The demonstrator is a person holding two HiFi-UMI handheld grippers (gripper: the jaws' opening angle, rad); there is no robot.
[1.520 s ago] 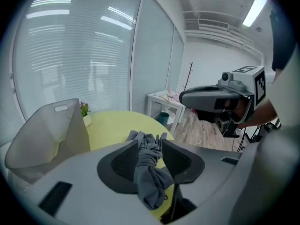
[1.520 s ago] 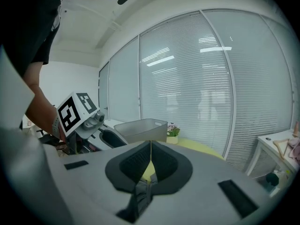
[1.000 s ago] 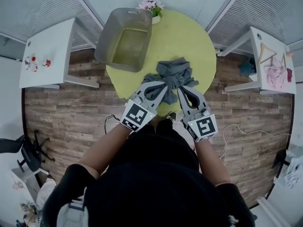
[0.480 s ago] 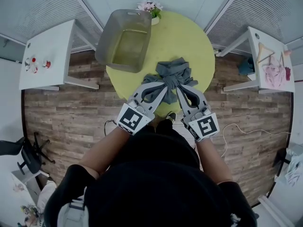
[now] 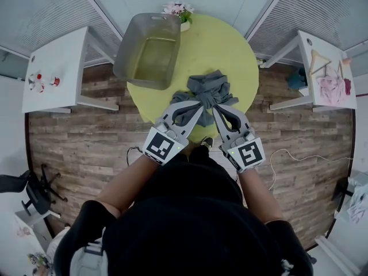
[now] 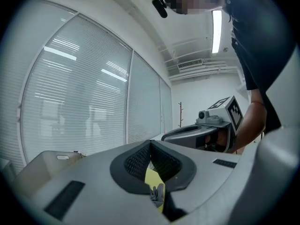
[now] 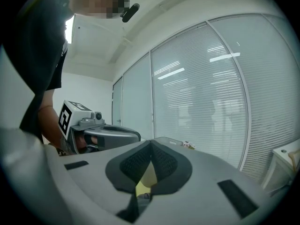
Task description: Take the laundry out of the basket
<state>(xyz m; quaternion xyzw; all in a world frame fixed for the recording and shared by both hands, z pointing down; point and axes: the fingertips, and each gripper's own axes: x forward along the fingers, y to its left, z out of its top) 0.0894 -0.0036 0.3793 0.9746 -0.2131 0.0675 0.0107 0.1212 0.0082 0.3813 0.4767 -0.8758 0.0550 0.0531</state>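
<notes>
The laundry point(image 5: 210, 91), a single grey garment, lay bunched on the round yellow-green table point(image 5: 230, 45), already out of the basket point(image 5: 129, 50), which stood empty on the far left of the tabletop. The garment's near edge was gathered to a knot between the two tools. The left gripper point(image 5: 197, 106) had its jaws pressed together on that edge, and its own view showed a scrap of grey cloth point(image 6: 157, 194) caught in the gap behind the pads. The right gripper point(image 5: 217, 109), just beside it, looked closed on the same gathered fold, with a little grey showing low in its gap point(image 7: 143, 197). Both bites appeared thin, taken at the very hem, so the likeliest trouble was cloth sliding free of one pad pair if the hands rose or parted unevenly. That would leave the weight hanging from one corner. The garment also sat near the table's front rim, so a loose end could drag off onto the wooden floor point(image 5: 86, 131). A wide swing toward the basket might snag its wall.
</notes>
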